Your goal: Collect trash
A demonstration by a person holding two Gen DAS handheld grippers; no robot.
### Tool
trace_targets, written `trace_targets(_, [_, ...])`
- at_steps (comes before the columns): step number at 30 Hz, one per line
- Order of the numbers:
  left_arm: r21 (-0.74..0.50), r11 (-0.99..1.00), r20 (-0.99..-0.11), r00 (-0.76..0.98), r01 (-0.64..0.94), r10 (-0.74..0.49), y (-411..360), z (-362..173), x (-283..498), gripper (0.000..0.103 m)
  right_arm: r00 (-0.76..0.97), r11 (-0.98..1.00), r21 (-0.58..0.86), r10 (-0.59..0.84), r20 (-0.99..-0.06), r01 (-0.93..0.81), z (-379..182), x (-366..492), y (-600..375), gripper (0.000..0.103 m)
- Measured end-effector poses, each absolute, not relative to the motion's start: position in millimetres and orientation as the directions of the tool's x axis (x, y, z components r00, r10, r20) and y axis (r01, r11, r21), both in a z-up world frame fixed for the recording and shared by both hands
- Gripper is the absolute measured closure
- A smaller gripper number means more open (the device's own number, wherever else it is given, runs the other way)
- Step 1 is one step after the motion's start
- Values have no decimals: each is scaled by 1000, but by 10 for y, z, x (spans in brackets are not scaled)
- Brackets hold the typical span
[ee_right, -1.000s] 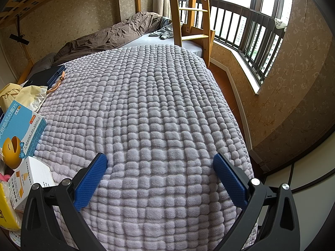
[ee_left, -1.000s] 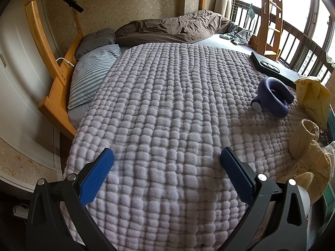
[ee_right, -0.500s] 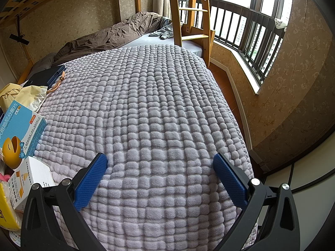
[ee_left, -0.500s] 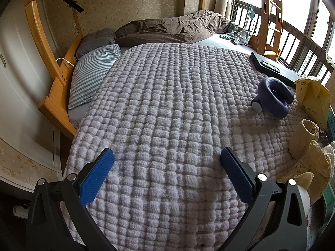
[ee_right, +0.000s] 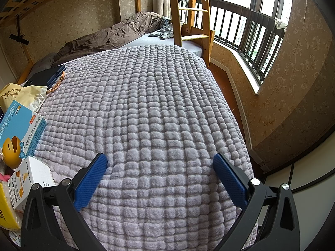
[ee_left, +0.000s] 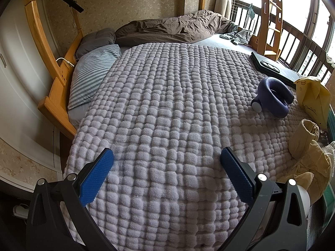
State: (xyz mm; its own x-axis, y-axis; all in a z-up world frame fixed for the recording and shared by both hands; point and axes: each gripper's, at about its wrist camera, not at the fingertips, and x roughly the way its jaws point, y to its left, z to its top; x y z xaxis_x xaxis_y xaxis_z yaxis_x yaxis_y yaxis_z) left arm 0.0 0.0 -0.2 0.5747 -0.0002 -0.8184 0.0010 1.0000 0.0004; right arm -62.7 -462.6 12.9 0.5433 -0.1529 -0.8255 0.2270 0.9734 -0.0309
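Note:
My left gripper (ee_left: 167, 156) is open and empty above the lilac bubble blanket (ee_left: 167, 104). Trash lies to its right: crumpled tan paper bags (ee_left: 307, 146) and a yellow paper bag (ee_left: 314, 96). My right gripper (ee_right: 160, 161) is open and empty above the same blanket (ee_right: 146, 104). To its left lie a blue medicine box (ee_right: 18, 125), a white and orange box (ee_right: 31, 184), a cream paper bag (ee_right: 27, 96) and a yellow packet (ee_right: 6, 207) at the frame edge.
A purple neck massager (ee_left: 272, 96) and a dark laptop with a phone on it (ee_left: 272, 67) lie on the bed's right side. A striped pillow (ee_left: 92, 75), a brown duvet (ee_left: 178, 27) and a wooden ladder (ee_right: 188, 10) stand at the far end. A railed window (ee_right: 251, 31) is at right.

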Motion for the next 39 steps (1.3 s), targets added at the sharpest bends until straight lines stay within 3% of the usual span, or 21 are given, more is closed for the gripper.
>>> trace_targets(39, [28, 1000, -815, 578, -14, 31, -42, 95, -31, 1, 551, 972, -49, -171, -817, 230, 266, -696, -4638, 4])
